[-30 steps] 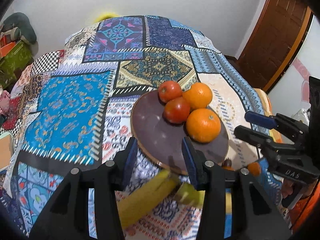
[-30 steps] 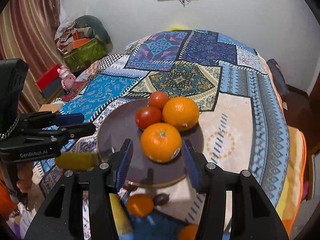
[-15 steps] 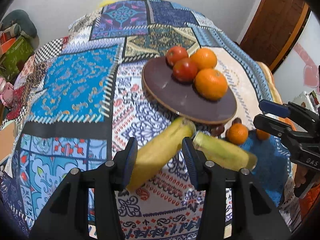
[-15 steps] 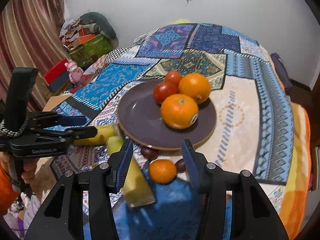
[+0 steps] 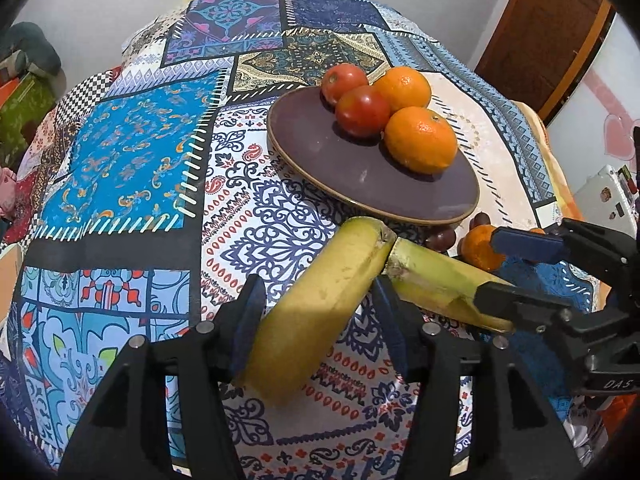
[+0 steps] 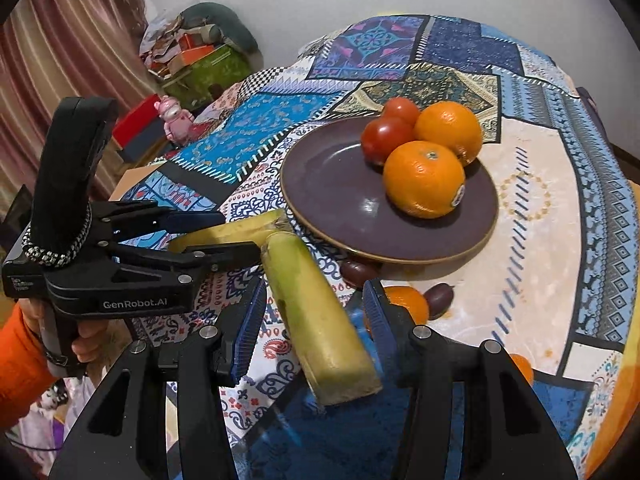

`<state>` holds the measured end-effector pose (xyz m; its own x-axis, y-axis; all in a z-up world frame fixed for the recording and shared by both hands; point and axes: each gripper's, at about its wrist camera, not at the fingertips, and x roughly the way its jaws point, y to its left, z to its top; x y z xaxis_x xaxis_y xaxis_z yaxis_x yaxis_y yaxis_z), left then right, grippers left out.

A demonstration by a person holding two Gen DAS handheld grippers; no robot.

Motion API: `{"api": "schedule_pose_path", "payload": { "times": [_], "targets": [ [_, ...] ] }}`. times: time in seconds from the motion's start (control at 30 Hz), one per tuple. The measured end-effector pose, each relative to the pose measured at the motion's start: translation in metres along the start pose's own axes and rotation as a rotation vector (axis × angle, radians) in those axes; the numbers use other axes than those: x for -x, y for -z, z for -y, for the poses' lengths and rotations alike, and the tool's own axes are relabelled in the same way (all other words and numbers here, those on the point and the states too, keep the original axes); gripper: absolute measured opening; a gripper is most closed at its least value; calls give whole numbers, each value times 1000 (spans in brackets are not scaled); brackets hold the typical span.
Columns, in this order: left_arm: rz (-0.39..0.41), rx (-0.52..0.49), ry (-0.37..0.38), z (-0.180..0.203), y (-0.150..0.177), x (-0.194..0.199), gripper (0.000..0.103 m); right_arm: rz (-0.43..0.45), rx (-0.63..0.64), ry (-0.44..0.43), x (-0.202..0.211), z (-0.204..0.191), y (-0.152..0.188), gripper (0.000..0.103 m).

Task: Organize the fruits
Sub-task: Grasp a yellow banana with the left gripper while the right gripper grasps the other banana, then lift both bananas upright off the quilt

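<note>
Low over the quilt, left gripper (image 5: pixel 316 314) just widened around one banana (image 5: pixel 320 300), right gripper (image 6: pixel 314 320) part-open astride another banana (image 6: pixel 316 312).

A plate (image 5: pixel 320 168) is set on the bedspread (image 5: pixel 132 168) right of centre in the left wrist view, with two oranges (image 5: pixel 420 138) and two tomatoes (image 5: pixel 362 110) grouped on its upper right part. Two bananas (image 5: pixel 320 304) are laid end to end just below the plate's lower edge. A small orange (image 5: pixel 476 248) is seen lower right, beside the plate.

A patchwork-covered bed (image 5: pixel 132 152) carries a purple plate (image 5: pixel 320 148), bananas (image 5: pixel 320 304) and loose fruit.
</note>
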<state>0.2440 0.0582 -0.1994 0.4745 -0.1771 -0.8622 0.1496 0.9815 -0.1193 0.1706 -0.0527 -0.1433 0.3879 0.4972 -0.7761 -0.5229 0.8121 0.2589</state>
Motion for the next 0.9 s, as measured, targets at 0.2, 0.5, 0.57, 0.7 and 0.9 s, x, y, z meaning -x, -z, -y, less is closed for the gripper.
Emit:
{"api": "schedule_pose_path", "payload": {
  "times": [0.2, 0.5, 0.57, 0.7, 0.9],
  "targets": [
    [18, 1, 3, 0, 10, 7, 44, -19, 24, -12, -8, -8, 1, 44],
    [16, 45, 9, -1, 39, 27, 36, -56, 20, 22, -17, -8, 9, 41],
    [10, 59, 9, -2, 46, 30, 35, -54, 22, 21, -13, -10, 10, 38],
    [-7, 48, 5, 2, 62, 35, 35, -57, 62, 19, -7, -22, 11, 38],
    [-7, 63, 3, 3, 65, 35, 35, -78, 108, 64, -14, -26, 11, 41]
  ]
}}
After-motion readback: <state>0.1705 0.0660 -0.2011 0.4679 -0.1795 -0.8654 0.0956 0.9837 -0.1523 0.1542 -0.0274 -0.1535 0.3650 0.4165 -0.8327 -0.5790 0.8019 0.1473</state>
